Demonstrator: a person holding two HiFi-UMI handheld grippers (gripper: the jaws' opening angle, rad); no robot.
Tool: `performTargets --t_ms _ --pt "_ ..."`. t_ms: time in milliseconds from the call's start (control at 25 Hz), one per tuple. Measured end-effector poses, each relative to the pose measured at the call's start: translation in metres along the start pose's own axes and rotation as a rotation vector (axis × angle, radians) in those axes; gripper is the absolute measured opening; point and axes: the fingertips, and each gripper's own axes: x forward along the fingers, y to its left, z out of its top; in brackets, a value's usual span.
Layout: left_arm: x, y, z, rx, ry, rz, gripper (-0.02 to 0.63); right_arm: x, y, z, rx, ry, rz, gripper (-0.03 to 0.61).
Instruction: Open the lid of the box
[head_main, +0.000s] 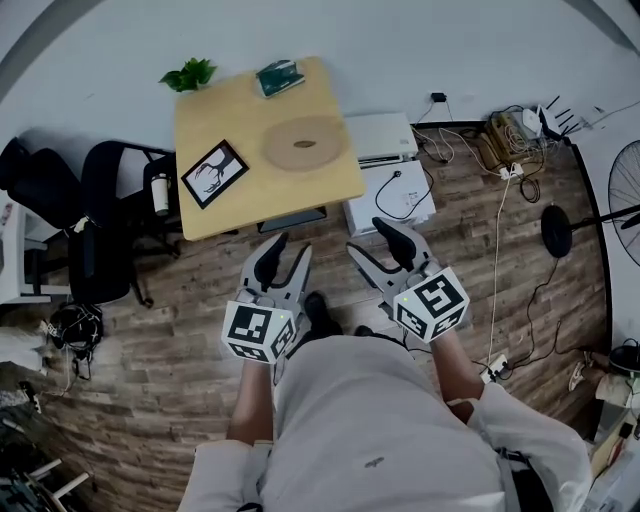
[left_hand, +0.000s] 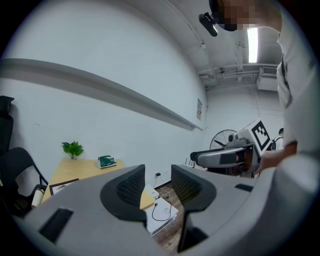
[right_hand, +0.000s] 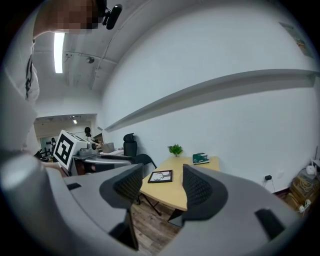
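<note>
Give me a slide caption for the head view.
Left gripper and right gripper, open and empty, face a table holding a framed picture.

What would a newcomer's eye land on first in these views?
The left gripper and right gripper, held over the wood floor, both with jaws apart and empty. Beyond them a yellow table stands against the wall, bearing a framed picture, a round wooden disc, a potted plant and a small green box.

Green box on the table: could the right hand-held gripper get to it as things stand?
Probably not from here. The right hand-held gripper, jaws open and empty, hangs short of the table, while the green box sits at its far edge. Only a wooden disc lies between.
</note>
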Motion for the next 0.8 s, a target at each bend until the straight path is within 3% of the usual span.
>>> performTargets --t_ms 440,800 --pt "0.001 0.059 0.005 0.006 -0.001 -0.031 0.141 0.058 0.004 0.008 -0.007 0.011 -0.041 0.235" --pt "0.007 0.071 -0.007 -0.024 0.035 -0.056 0.141 0.071 -0.009 0.004 0.006 0.05 -0.092 0.235"
